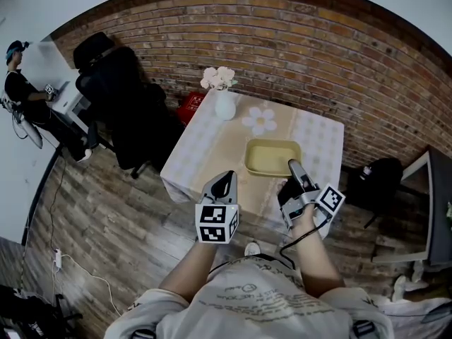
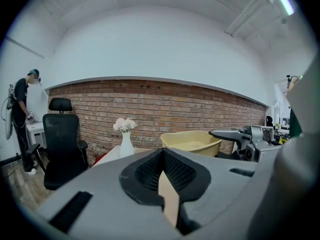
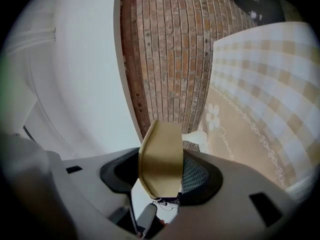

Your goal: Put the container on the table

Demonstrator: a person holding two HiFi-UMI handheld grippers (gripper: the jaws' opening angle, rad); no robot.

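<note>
1. The table [image 1: 212,141], under a checked cloth, spreads out ahead of both grippers. Its near edge is just in front of the left gripper [image 1: 224,179].
2. The container [image 1: 272,157] is a shallow yellow tub. It reaches forward from the right gripper [image 1: 294,166] over the near part of the cloth, with the left gripper off to its left. Whether its base is already down I cannot tell. It looks like light, stiff plastic with smooth walls and seems to be empty. Held at one corner it will likely want to sag or twist, so a firm pinch on the rim is the sensible hold, and a second pinch on the opposite rim would steady it.
3. The right gripper is clamped on the container's near right rim. Its jaws stand part-way apart with the yellow wall filling the gap between them.
4. The left gripper has its jaws drawn together at the tips. It grasps nothing and is clear of the container.
</note>
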